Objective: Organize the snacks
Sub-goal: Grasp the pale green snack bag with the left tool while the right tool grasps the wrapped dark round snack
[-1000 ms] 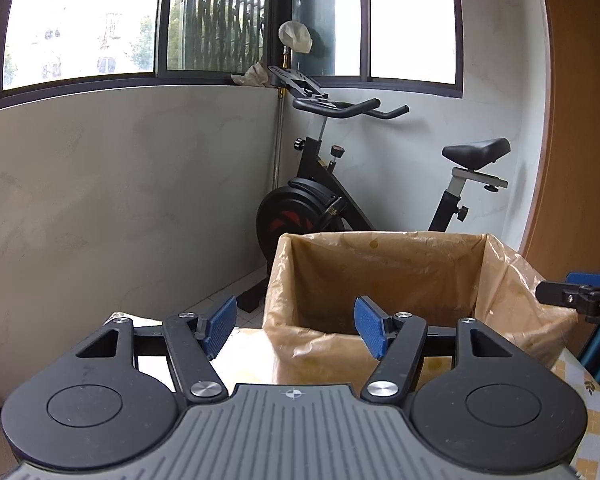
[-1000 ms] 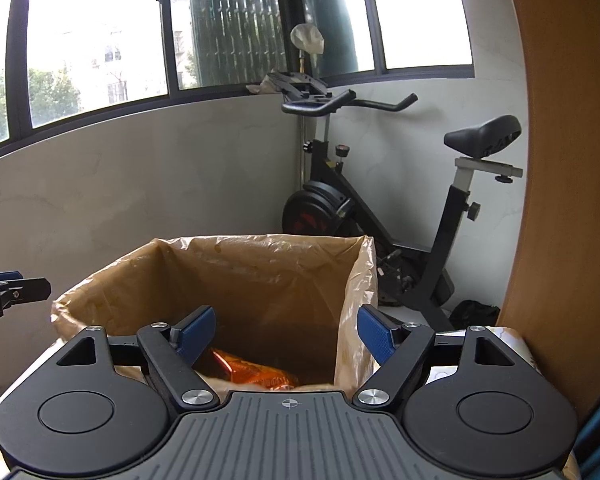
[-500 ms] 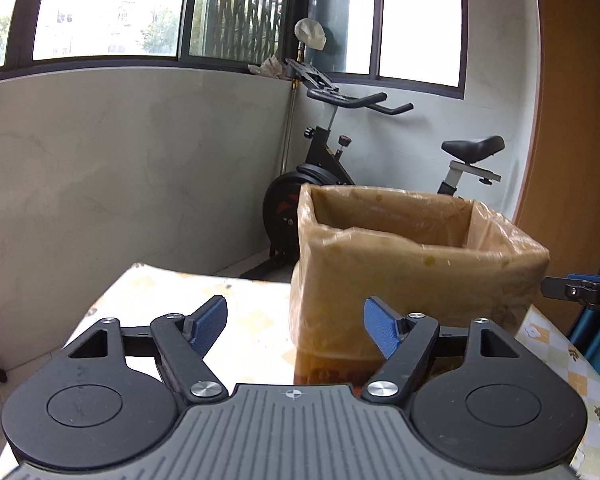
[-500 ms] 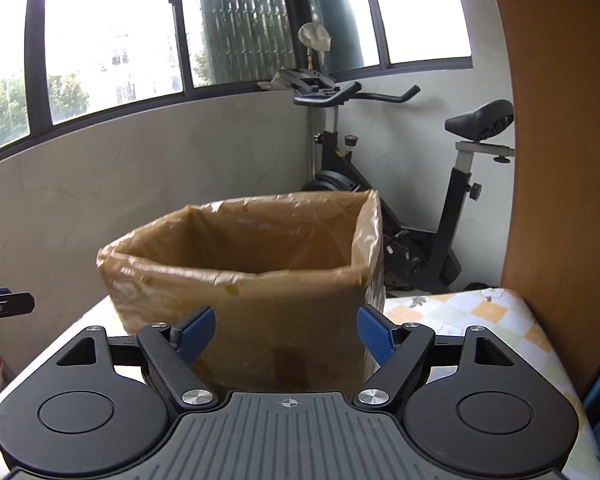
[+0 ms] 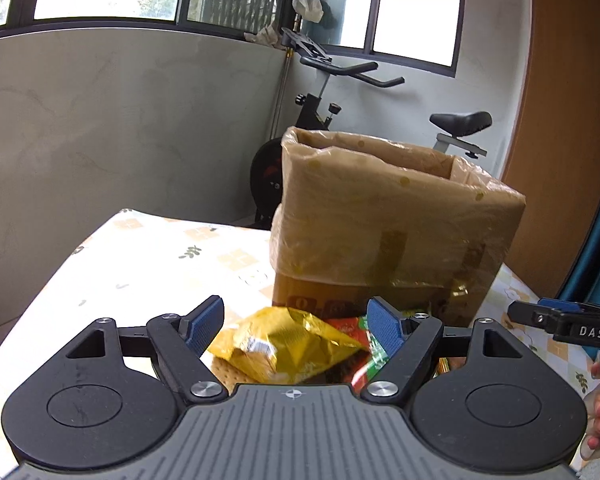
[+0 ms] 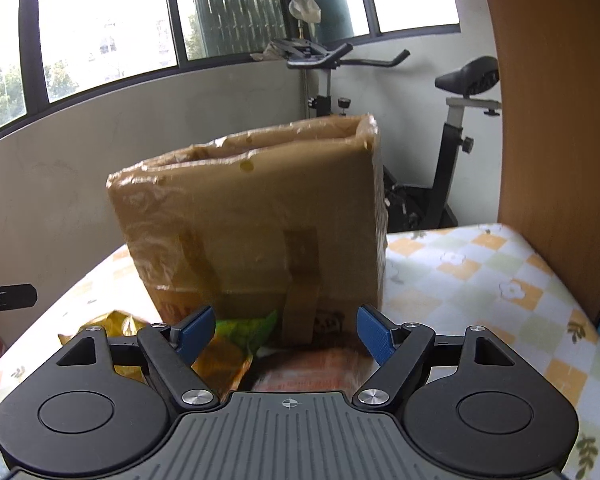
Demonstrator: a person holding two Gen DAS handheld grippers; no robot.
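Observation:
A cardboard box lined with a brownish plastic bag (image 5: pixel 396 216) stands on the table; it also shows in the right wrist view (image 6: pixel 252 216). My left gripper (image 5: pixel 296 322) is open, low over a gold foil snack bag (image 5: pixel 284 344) with a red and green packet (image 5: pixel 360 340) beside it. My right gripper (image 6: pixel 286 334) is open above an orange-pink packet (image 6: pixel 320 364), with a green packet (image 6: pixel 240 330) and a yellow bag (image 6: pixel 116 322) to its left. Neither gripper holds anything.
The table has a checked floral cloth (image 6: pixel 480 280). An exercise bike (image 5: pixel 324 92) stands behind the box by the grey wall. A wooden panel (image 6: pixel 552 100) rises at the right. The right gripper's tip (image 5: pixel 560 322) shows in the left view.
Both grippers have pulled back from above the box and dropped low, toward the snack packets in front of it. Both stay open.

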